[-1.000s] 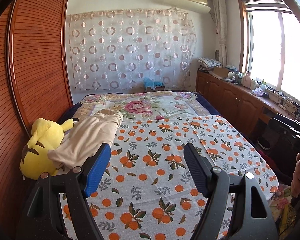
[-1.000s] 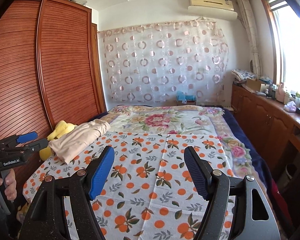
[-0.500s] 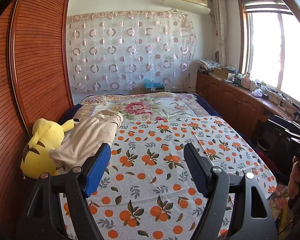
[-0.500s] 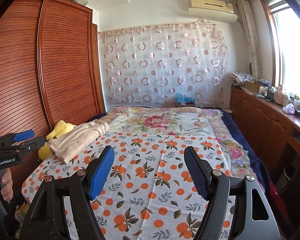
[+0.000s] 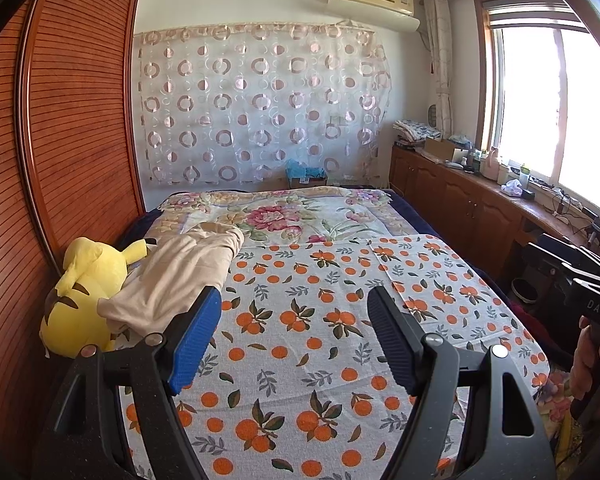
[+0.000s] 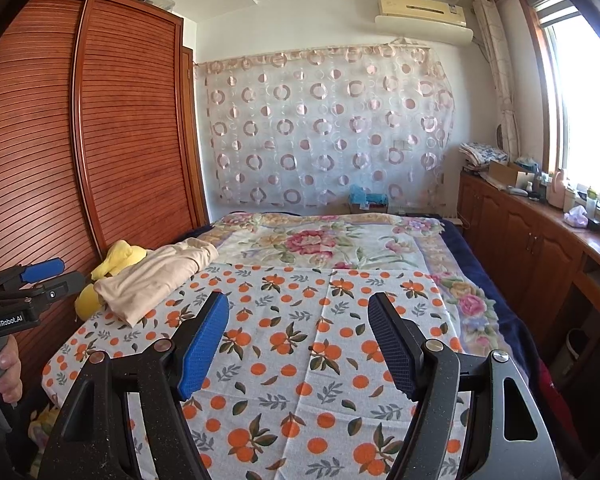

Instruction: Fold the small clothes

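A beige garment (image 5: 180, 276) lies crumpled at the left side of the bed, partly over a yellow plush toy (image 5: 82, 300); it also shows in the right wrist view (image 6: 160, 272). My left gripper (image 5: 294, 336) is open and empty above the near part of the orange-print sheet (image 5: 320, 320), to the right of the garment. My right gripper (image 6: 298, 340) is open and empty above the same sheet (image 6: 300, 320), well short of the garment. The left gripper also shows at the left edge of the right wrist view (image 6: 40, 276).
A wooden slatted wardrobe (image 5: 60, 140) runs close along the bed's left side. A floral blanket (image 5: 292, 216) covers the far half of the bed. Low wooden cabinets (image 5: 460, 208) with clutter stand under the window on the right. A patterned curtain (image 5: 260, 104) hangs behind.
Both grippers have pulled back and risen slightly from the bed; more of the sheet's near edge shows. Both stay open and the garment has not moved.
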`<state>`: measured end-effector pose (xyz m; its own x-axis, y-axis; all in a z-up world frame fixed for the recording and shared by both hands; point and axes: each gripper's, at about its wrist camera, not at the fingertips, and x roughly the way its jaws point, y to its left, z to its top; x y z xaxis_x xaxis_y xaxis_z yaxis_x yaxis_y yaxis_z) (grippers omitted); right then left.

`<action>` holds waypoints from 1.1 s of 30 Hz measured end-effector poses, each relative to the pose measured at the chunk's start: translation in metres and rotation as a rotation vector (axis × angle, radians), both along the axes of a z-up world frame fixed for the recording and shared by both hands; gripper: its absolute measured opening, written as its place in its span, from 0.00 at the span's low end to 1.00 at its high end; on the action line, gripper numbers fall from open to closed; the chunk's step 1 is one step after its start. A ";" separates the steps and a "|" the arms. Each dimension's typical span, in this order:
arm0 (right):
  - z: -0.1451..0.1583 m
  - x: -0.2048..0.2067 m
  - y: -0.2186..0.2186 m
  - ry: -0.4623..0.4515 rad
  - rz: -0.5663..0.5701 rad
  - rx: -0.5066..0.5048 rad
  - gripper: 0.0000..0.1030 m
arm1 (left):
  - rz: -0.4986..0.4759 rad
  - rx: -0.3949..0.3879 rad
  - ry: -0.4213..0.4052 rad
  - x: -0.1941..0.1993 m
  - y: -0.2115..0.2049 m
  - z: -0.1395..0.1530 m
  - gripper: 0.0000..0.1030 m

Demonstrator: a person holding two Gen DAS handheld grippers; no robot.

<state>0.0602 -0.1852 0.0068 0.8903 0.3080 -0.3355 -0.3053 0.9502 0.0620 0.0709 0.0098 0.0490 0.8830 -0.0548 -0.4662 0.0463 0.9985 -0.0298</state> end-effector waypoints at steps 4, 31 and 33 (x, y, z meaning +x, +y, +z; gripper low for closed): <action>0.000 0.000 -0.002 0.000 0.004 0.000 0.72 | 0.000 -0.001 -0.001 -0.001 0.000 0.001 0.74; 0.001 -0.001 -0.006 -0.007 0.007 0.001 0.72 | -0.004 0.000 -0.009 -0.004 -0.007 0.007 0.74; 0.001 -0.001 -0.006 -0.008 0.006 0.001 0.72 | -0.004 0.000 -0.009 -0.005 -0.007 0.007 0.74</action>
<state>0.0596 -0.1912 0.0075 0.8910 0.3135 -0.3284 -0.3112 0.9484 0.0609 0.0663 0.0031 0.0556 0.8869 -0.0579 -0.4582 0.0502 0.9983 -0.0289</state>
